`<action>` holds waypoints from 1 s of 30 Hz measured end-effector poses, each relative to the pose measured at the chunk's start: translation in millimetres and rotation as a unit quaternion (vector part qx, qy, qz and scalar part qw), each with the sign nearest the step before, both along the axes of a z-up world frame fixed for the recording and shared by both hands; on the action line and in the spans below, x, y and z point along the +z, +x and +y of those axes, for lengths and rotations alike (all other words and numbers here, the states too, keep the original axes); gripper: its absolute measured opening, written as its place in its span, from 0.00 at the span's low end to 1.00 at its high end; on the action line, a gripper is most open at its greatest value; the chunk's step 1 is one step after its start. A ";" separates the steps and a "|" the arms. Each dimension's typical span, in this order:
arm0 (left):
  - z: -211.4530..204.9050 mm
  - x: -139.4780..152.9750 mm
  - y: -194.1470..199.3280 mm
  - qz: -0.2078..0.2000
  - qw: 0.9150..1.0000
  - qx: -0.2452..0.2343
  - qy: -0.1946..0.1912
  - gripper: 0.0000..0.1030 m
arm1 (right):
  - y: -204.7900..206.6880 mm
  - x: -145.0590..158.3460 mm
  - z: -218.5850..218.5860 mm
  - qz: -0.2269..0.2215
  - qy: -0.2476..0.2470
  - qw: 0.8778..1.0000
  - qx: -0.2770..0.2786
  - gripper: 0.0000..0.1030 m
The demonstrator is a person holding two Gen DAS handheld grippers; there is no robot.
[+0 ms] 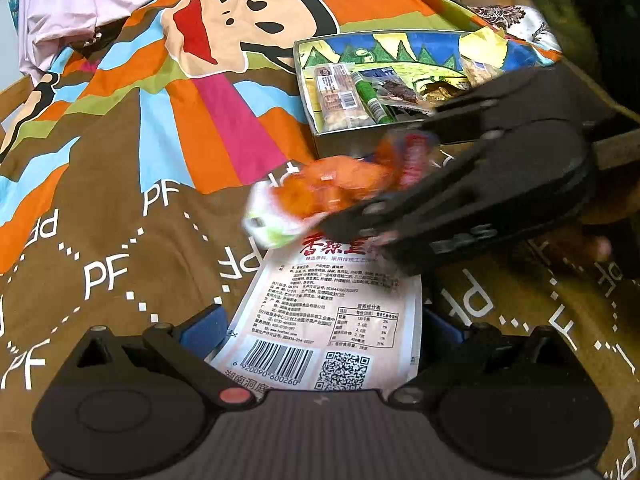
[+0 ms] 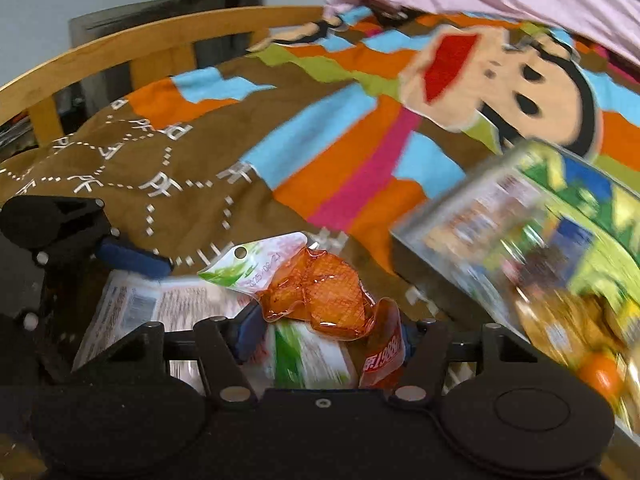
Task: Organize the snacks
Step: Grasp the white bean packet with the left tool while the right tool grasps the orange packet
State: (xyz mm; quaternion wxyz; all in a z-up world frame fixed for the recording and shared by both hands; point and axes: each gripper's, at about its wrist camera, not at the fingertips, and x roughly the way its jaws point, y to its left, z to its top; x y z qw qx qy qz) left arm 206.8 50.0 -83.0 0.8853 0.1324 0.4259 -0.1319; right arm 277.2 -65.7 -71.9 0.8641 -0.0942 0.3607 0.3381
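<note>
A white snack packet (image 1: 320, 320) with a barcode sits between the blue pads of my left gripper (image 1: 320, 330), which is shut on it. Just above it my right gripper (image 1: 380, 172) comes in from the right, shut on an orange snack packet (image 1: 332, 192) with a white-green end. In the right wrist view the orange packet (image 2: 324, 300) is sharp between the pads of the right gripper (image 2: 326, 336). The white packet (image 2: 160, 304) lies to the left under a left finger (image 2: 132, 256). An open metal box (image 1: 316, 136) holding several snacks stands behind; in the right wrist view the box (image 2: 420, 248) is blurred.
Everything rests on a bright cartoon bedspread (image 1: 140, 160). Pink cloth (image 1: 80, 0) lies at its far side. A wooden bed rail (image 2: 140, 44) curves behind. A blurred green-white packet (image 2: 308, 356) shows under the orange one. A hand (image 1: 596, 244) holds the right gripper.
</note>
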 end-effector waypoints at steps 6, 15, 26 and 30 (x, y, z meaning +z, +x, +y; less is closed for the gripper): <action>-1.8 2.2 -4.1 0.006 1.000 -0.007 -0.003 0.99 | -31.4 10.6 -37.3 0.029 -0.035 0.997 -0.060 0.62; -12.6 8.8 -13.8 0.032 0.999 -0.022 -0.020 0.99 | -91.3 14.8 -79.9 0.076 -0.090 0.986 -0.117 0.71; -8.7 6.6 -3.6 0.032 0.999 -0.011 -0.028 0.99 | -84.7 6.1 -51.5 0.045 -0.162 0.985 0.025 0.95; -3.1 5.2 1.6 0.035 0.998 -0.008 -0.046 1.00 | -72.4 -0.9 -64.2 0.085 -0.148 0.984 0.043 0.97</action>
